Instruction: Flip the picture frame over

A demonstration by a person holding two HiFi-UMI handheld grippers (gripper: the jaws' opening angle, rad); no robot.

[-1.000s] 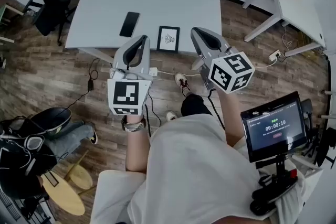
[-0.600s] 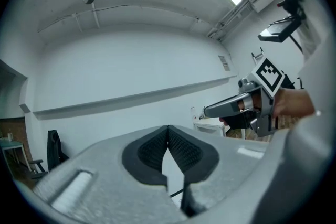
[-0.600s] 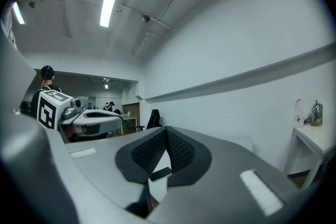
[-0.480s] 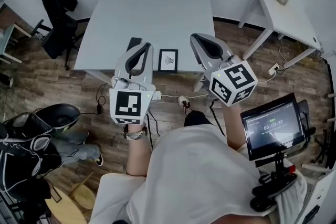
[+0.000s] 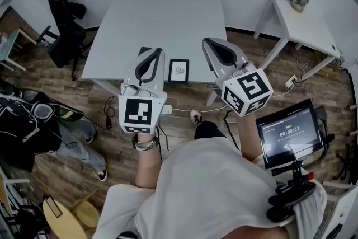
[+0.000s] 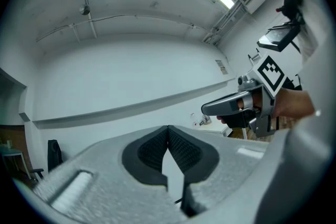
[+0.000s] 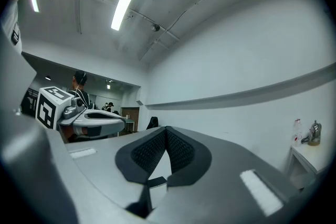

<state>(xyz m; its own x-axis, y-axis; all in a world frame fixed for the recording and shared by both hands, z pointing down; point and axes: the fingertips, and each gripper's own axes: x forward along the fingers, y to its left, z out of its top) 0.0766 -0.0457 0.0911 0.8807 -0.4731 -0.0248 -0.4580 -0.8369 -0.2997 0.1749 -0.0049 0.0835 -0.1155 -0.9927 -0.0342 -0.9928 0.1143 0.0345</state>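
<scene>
Picture frame (image 5: 179, 70) on table (image 5: 168, 14) shows between clenched, empty left gripper (image 5: 153, 50) and right gripper (image 5: 209, 42)

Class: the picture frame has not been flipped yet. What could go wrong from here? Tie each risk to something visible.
1. The picture frame lies flat near the table's front edge; a clumsy nudge could push it to the floor.
2. The left gripper and right gripper are both shut and empty; a flat frame gives little to pinch, so it may slip.
3. The dark phone beside it could get knocked.
</scene>
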